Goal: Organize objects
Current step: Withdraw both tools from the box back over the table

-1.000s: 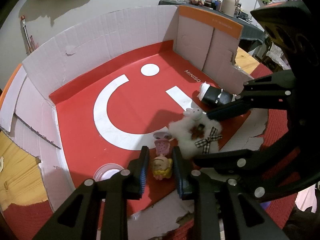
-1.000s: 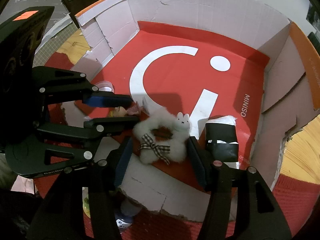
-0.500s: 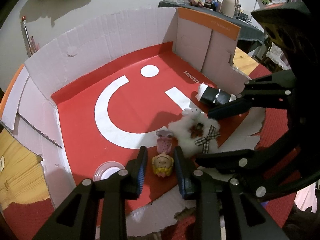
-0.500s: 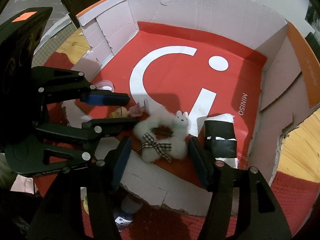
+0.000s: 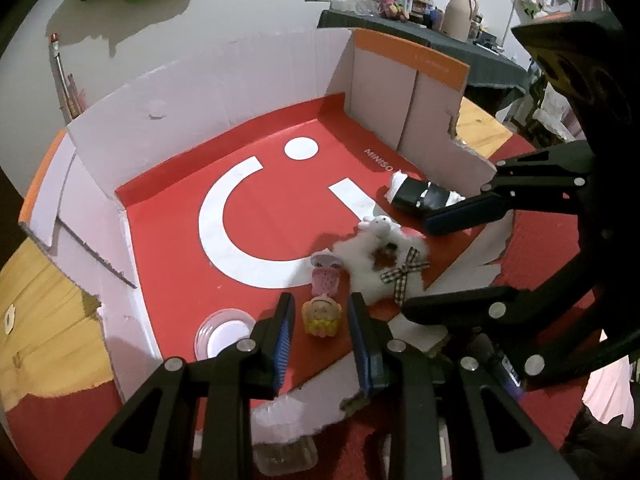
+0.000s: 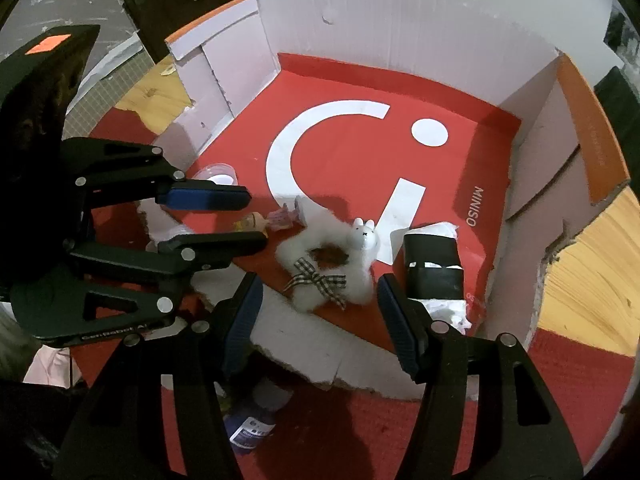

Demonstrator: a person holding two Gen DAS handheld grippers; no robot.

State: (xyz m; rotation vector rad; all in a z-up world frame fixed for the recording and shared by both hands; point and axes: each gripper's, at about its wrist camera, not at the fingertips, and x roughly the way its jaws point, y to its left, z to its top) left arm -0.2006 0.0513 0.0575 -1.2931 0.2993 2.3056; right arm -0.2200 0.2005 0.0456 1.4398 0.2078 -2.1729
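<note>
The small doll [image 5: 321,314] is seen lying between the narrowly parted, untouching pads of the left gripper [image 5: 320,326], just beside the fluffy white scrunchie [image 6: 326,264], which is loosely framed by the half-open right gripper [image 6: 320,308].

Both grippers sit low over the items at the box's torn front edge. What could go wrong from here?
1. The left gripper straddles the small doll without touching; crowded against the fluffy white scrunchie, it could drag that along.
2. The open right gripper flanks the scrunchie; one finger is near the black-wrapped roll and may nudge it.
</note>
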